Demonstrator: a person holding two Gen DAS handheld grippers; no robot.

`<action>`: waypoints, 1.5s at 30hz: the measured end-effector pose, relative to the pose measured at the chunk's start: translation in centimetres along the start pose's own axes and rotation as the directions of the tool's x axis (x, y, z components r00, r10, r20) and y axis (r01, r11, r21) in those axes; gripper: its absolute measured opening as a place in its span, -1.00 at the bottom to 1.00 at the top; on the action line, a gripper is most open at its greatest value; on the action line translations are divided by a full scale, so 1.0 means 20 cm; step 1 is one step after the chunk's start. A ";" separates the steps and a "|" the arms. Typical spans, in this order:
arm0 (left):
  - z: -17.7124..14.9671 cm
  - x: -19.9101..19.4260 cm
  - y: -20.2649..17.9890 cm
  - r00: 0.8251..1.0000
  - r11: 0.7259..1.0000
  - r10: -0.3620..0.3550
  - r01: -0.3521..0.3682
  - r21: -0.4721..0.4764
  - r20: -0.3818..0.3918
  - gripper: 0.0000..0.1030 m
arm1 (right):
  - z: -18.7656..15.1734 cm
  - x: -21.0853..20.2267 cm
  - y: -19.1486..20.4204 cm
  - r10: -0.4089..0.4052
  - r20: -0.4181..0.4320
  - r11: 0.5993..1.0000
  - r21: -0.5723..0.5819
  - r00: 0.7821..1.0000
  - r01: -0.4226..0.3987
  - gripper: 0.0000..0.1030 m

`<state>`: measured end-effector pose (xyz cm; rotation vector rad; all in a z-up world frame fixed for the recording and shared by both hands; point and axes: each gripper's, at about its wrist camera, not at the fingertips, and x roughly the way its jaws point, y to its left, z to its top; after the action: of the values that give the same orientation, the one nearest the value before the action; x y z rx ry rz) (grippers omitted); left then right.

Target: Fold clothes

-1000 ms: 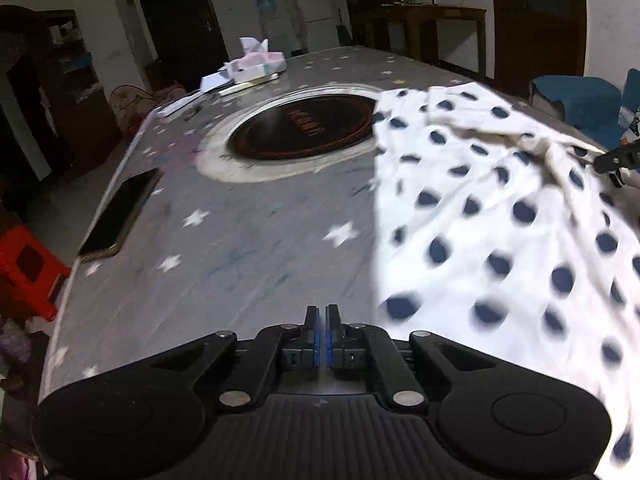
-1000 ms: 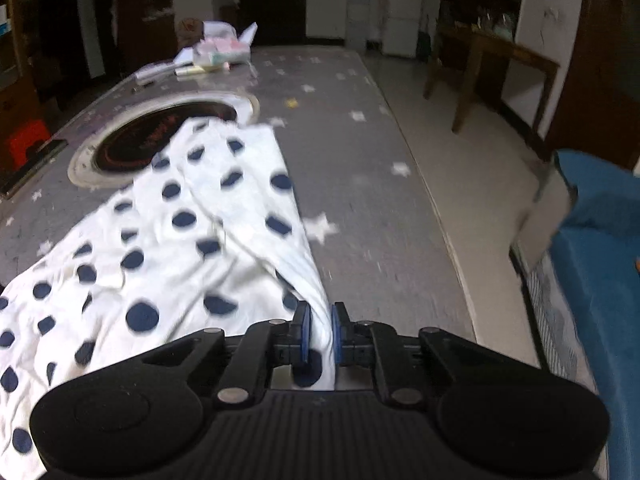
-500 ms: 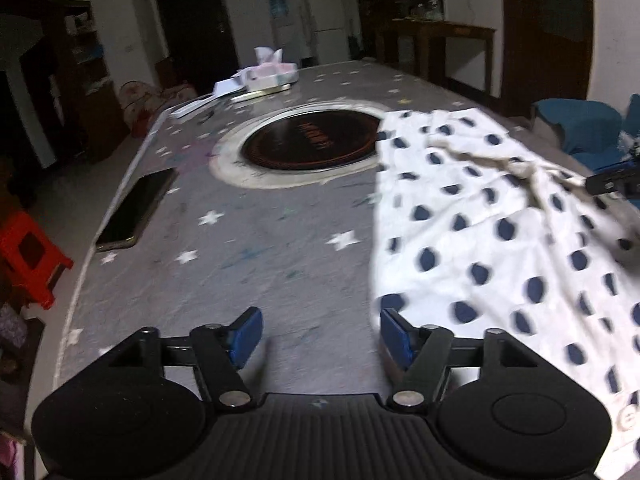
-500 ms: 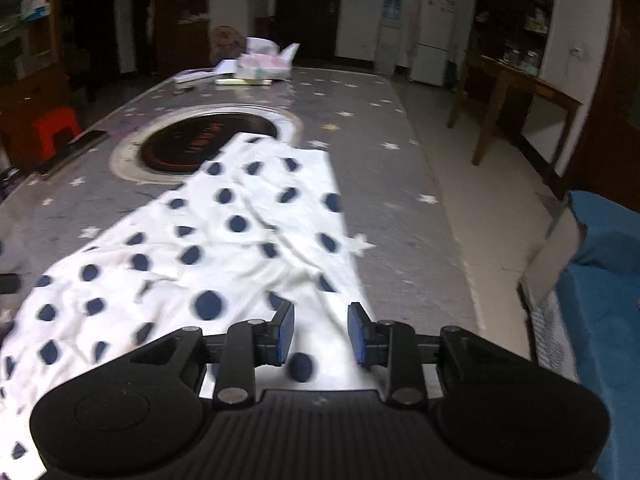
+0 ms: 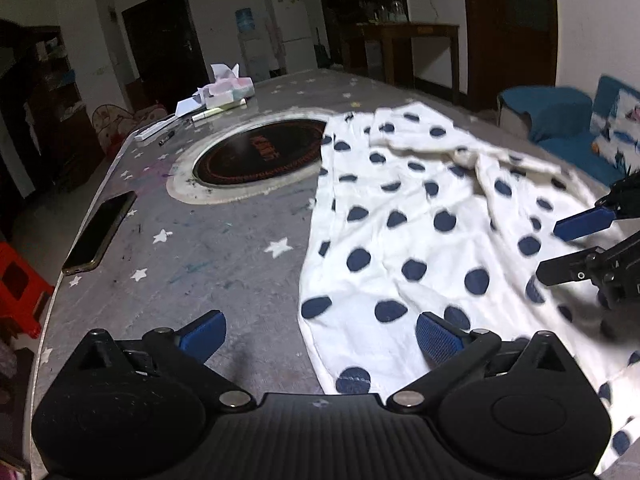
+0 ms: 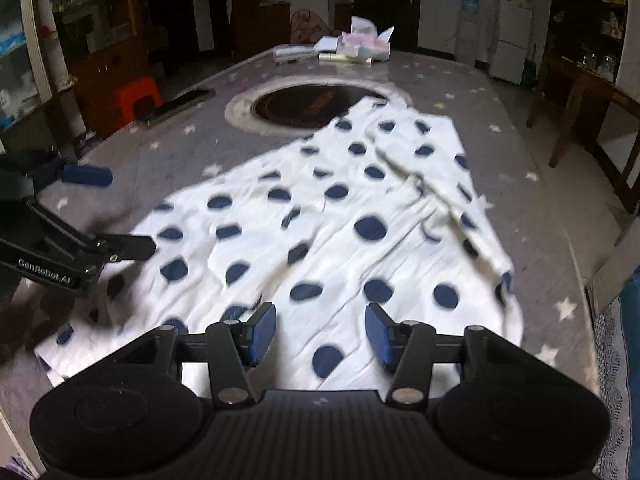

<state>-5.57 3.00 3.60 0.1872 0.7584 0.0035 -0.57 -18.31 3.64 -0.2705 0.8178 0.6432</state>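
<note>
Right now my left tongs (image 5: 318,334) stand spread as wide as they go, their jaws having just been opening, with nothing clamped: one blue pad hangs over bare grey cloth and the other over the near left edge of the white cotton garment with navy polka dots (image 5: 408,216). My right tongs (image 6: 320,334) are about half apart, jaws also just been opening, and hover empty above the near end of that same garment (image 6: 340,216). Each pair shows in the other's view, off to the side above the fabric.

Outward from the tongs, the garment lies spread and wrinkled on the grey star-printed worktop (image 5: 208,248), with a rumpled ridge running across its far half. Its far corner overlaps the rim of the round black hotplate set in a pale ring (image 5: 260,152) in the middle of the worktop.

Left of the hotplate, a dark smartphone (image 5: 100,232) lies flat near the worktop's edge, well apart from the garment. At the far end sit a tissue pack and loose white papers (image 5: 224,90). Beyond the left edge stands a red plastic stool (image 5: 20,292); to the right are a blue upholstered seat (image 5: 560,108) and a dark wooden side table (image 5: 416,40).
</note>
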 end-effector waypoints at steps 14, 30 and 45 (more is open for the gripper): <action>-0.08 0.03 0.03 0.997 0.997 0.074 -0.074 0.014 -0.032 1.00 | 0.04 0.13 -0.16 -0.081 0.030 0.985 0.153 0.996 0.075 0.08; -0.17 -0.02 0.22 0.987 0.987 0.157 -0.158 -0.033 -0.042 1.00 | 0.23 0.35 0.08 -0.005 0.067 0.999 -0.033 0.998 0.007 0.21; -0.28 -0.16 0.35 0.979 0.973 0.186 -0.196 -0.124 -0.086 1.00 | 0.19 0.22 0.33 0.098 0.038 0.983 -0.163 0.994 -0.090 0.21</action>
<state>-11.29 10.55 3.00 0.1336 0.8083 0.2446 -0.23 -9.64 3.04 -0.3639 0.7386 0.8034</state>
